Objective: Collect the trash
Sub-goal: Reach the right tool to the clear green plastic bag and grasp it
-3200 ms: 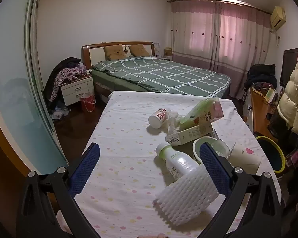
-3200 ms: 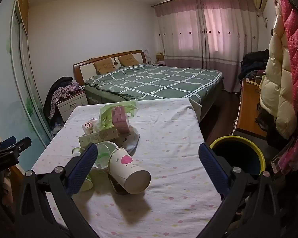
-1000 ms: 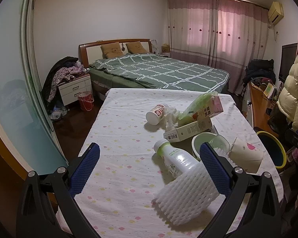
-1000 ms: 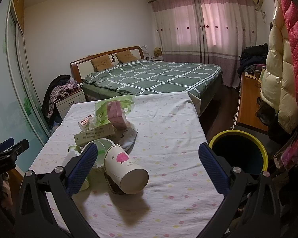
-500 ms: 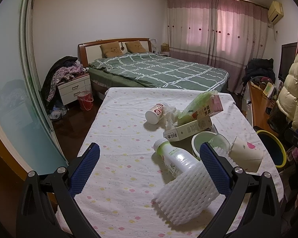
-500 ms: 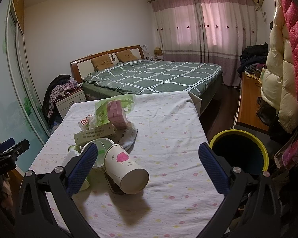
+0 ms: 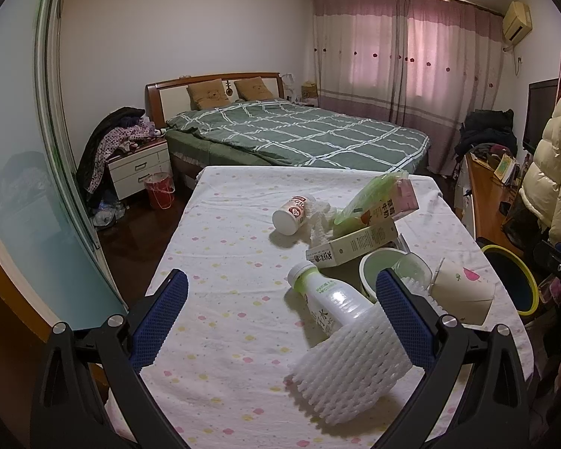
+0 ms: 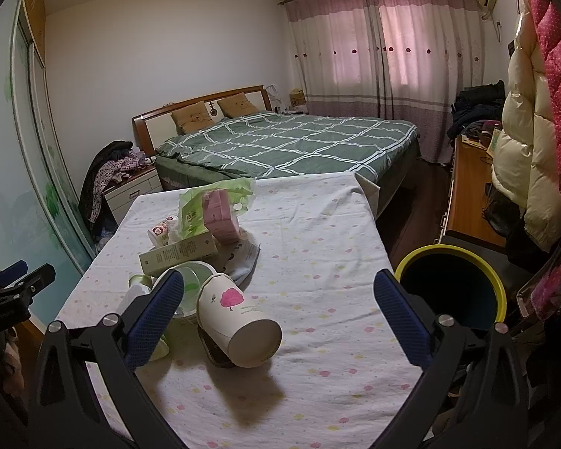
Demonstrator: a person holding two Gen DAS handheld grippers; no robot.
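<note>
Barely shifted since a moment ago: both views sit nearly as before, trash unmoved on the desk (image 7: 220, 262). Left tongs (image 7: 280, 314) spread wide, empty, framing a plastic bottle (image 7: 323, 301) and white foam net (image 7: 349, 364) at lower centre-right. Right tongs (image 8: 278, 312) likewise wide, holding nothing, around a tipped paper cup (image 8: 239, 321) at lower centre. Yellow-rimmed bin (image 8: 452, 286) at right, just beside the desk edge.

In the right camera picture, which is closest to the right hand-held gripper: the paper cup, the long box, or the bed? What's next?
From the right hand-held gripper:
1. Paper cup, lying on its side between the fingers.
2. Long box, farther back on the left of the table.
3. Bed, beyond the table's far end.
</note>
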